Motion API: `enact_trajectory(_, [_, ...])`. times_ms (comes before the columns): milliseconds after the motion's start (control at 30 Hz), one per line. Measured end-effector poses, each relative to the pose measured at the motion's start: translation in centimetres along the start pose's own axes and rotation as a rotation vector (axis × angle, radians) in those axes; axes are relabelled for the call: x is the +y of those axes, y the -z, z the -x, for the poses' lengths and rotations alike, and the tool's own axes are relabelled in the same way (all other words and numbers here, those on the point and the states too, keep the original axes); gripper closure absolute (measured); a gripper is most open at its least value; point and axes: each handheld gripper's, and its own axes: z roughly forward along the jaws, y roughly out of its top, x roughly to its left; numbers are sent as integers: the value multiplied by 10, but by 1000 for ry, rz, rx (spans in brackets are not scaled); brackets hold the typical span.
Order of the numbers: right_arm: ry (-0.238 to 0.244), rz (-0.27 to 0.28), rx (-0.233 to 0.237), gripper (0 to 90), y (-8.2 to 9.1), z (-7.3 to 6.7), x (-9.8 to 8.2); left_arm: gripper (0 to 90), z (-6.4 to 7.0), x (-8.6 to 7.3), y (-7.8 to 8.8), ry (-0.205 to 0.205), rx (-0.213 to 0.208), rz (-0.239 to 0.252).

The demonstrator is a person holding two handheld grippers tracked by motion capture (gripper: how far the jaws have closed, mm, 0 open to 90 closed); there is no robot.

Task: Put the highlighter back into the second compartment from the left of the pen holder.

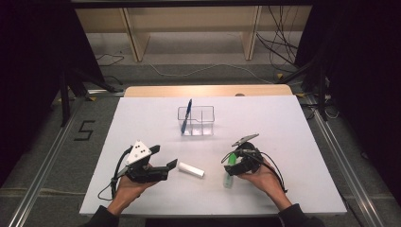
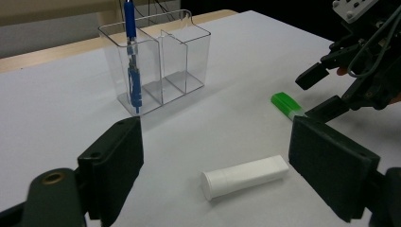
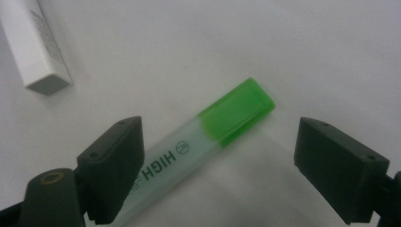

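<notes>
On the left of the white tabletop (image 1: 142, 118), the left gripper (image 1: 171, 166) lies low in the person's hand, its jaws standing wide apart with nothing between them, aimed toward the white tube (image 1: 191, 169) that lies flat just beyond its tips. Farther back, near the middle, a clear organizer (image 1: 196, 121) stands upright with a blue pen (image 1: 186, 115) leaning in its left compartment. To the right, the green-capped highlighter (image 1: 230, 171) lies on the tabletop, cap pointing away from the person. The right gripper (image 1: 231, 163) hangs directly over it, jaws spread on either side of the barrel; in the right gripper view the pads stand clear of the highlighter (image 3: 198, 142).
</notes>
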Motion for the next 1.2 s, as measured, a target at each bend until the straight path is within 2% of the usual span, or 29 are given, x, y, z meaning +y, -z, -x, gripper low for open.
enact_trajectory(300, [-37,-14,12,180,-2,2,1,183,2,1,-1,-6,1,3])
enact_trajectory(433, [-37,-23,4,184,-2,1,3,183,3,1,-1,-18,-1,-2])
enact_trajectory(633, [-38,-36,1,190,-4,-1,5,183,3,0,0,-14,-1,3])
enact_trajectory(867, [-21,-55,-14,196,-6,-6,7,182,3,0,1,-21,-2,3])
enact_trajectory(967, [-35,-64,-12,201,-7,-7,7,183,3,-1,0,-15,1,4])
enact_trajectory(1200, [-28,-88,-25,208,-11,-9,8,183,3,-1,1,-27,-1,1])
